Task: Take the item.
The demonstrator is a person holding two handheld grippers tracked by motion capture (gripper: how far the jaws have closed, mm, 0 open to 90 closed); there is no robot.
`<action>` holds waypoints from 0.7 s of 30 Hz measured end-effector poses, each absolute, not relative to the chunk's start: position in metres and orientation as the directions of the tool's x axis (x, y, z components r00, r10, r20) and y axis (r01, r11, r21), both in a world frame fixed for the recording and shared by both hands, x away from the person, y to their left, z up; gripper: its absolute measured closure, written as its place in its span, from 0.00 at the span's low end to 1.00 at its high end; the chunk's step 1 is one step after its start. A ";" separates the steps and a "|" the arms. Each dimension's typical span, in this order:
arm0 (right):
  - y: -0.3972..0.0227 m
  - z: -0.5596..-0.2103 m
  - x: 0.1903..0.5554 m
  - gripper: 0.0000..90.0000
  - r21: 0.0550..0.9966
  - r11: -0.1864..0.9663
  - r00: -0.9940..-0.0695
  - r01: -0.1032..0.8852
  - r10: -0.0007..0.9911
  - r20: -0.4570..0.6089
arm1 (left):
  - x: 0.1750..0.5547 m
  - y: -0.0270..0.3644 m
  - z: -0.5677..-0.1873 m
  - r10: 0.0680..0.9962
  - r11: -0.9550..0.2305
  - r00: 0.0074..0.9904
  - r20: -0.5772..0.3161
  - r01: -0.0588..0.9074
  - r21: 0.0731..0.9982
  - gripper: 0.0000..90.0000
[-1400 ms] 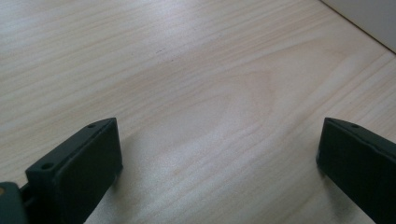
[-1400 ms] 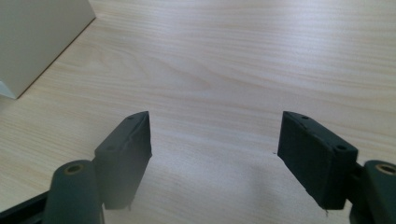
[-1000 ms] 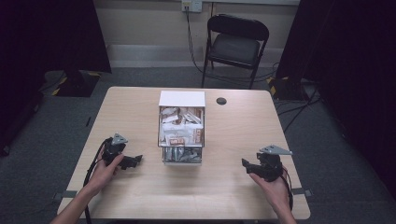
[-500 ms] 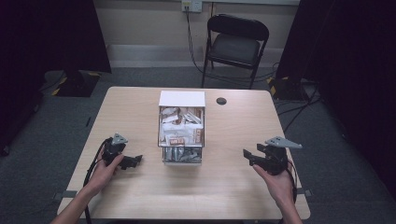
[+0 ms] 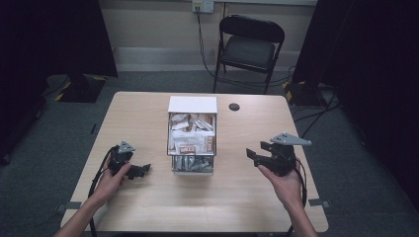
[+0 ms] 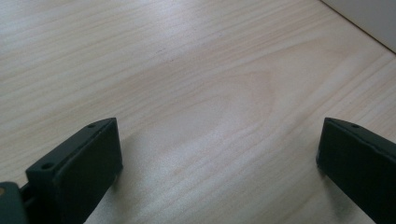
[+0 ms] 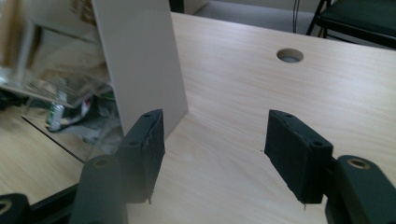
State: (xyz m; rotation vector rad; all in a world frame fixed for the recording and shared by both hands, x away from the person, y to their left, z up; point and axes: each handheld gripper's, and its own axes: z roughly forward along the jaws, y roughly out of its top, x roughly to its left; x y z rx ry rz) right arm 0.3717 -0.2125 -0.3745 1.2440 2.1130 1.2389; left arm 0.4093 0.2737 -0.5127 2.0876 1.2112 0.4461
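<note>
High view: the right tongs (image 5: 253, 155) now ride higher off the surface (image 5: 148, 113) than a second ago, lifted in the person's right hand (image 5: 284, 182), their jaws having just been closing a little yet standing apart with nothing between them. The left tongs (image 5: 143, 170) rest where they were, jaws spread wide over bare wood and gripping nothing. Between the two tongs, nearer the left pair, stands the clear box (image 5: 192, 143), touched by neither, white-topped at its far end and packed with small packets and wrappers (image 5: 190, 136). Right gripper view puts the box's pale wall (image 7: 140, 65) just ahead of the near jaw, loose wrappers visible behind its transparent side.
</note>
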 end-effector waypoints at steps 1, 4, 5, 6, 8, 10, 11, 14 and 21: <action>-0.210 -0.372 0.372 0.42 0.844 0.211 -0.534 0.493 0.839 0.103 | 0.409 0.274 -0.513 0.859 -0.341 0.510 -0.039 0.629 0.698 0.00; -0.203 -0.366 0.375 0.42 0.845 0.213 -0.547 0.490 0.830 0.108 | 0.409 0.274 -0.513 0.860 -0.341 0.510 -0.039 0.629 0.699 0.00; -0.203 -0.366 0.375 0.42 0.845 0.213 -0.547 0.490 0.830 0.108 | 0.409 0.274 -0.513 0.860 -0.341 0.510 -0.039 0.629 0.699 0.00; -0.199 -0.361 0.377 0.42 0.850 0.208 -0.554 0.484 0.825 0.114 | 0.409 0.274 -0.513 0.860 -0.341 0.510 -0.039 0.629 0.699 0.00; -0.195 -0.357 0.378 0.42 0.852 0.217 -0.563 0.476 0.820 0.106 | 0.409 0.274 -0.513 0.860 -0.341 0.509 -0.039 0.629 0.699 0.00; -0.192 -0.352 0.378 0.42 0.857 0.214 -0.578 0.468 0.808 0.114 | 0.409 0.274 -0.513 0.859 -0.341 0.510 -0.039 0.629 0.699 0.00; -0.192 -0.352 0.378 0.42 0.857 0.214 -0.578 0.468 0.808 0.114 | 0.409 0.274 -0.513 0.859 -0.341 0.510 -0.039 0.629 0.699 0.00; -0.182 -0.341 0.379 0.43 0.864 0.225 -0.604 0.450 0.789 0.110 | 0.409 0.274 -0.513 0.860 -0.341 0.510 -0.039 0.629 0.699 0.00; -0.167 -0.323 0.377 0.45 0.889 0.215 -0.650 0.403 0.751 0.113 | 0.409 0.274 -0.513 0.860 -0.341 0.509 -0.039 0.629 0.699 0.00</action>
